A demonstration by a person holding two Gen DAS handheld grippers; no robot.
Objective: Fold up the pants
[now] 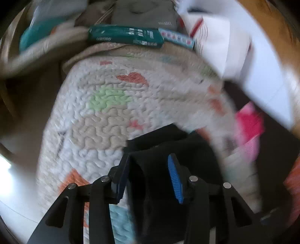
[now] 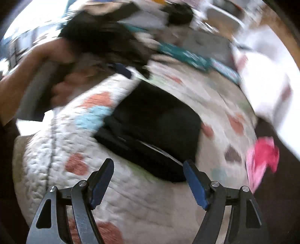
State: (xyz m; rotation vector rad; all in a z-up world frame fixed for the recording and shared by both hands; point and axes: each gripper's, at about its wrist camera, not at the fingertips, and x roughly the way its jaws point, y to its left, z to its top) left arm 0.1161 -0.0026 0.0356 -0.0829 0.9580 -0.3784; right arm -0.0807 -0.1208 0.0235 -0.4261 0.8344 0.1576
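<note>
The black pants (image 2: pixel 155 123) lie folded into a compact block on a white quilt (image 2: pixel 56 150) with coloured patches. My right gripper (image 2: pixel 148 174) is open and empty, just short of the pants' near edge. In the left wrist view my left gripper (image 1: pixel 150 159) has its blue pads apart with black pants fabric (image 1: pixel 159 150) lying loosely between and under them. The left gripper also shows at the upper left of the right wrist view (image 2: pixel 123 70), held by a hand, at the far corner of the pants. Both views are blurred by motion.
A teal box (image 1: pixel 125 36) and white papers (image 1: pixel 215 41) lie at the quilt's far edge. A pink garment (image 2: pixel 262 159) lies at the quilt's right edge. Grey items (image 1: pixel 144 13) sit behind the box.
</note>
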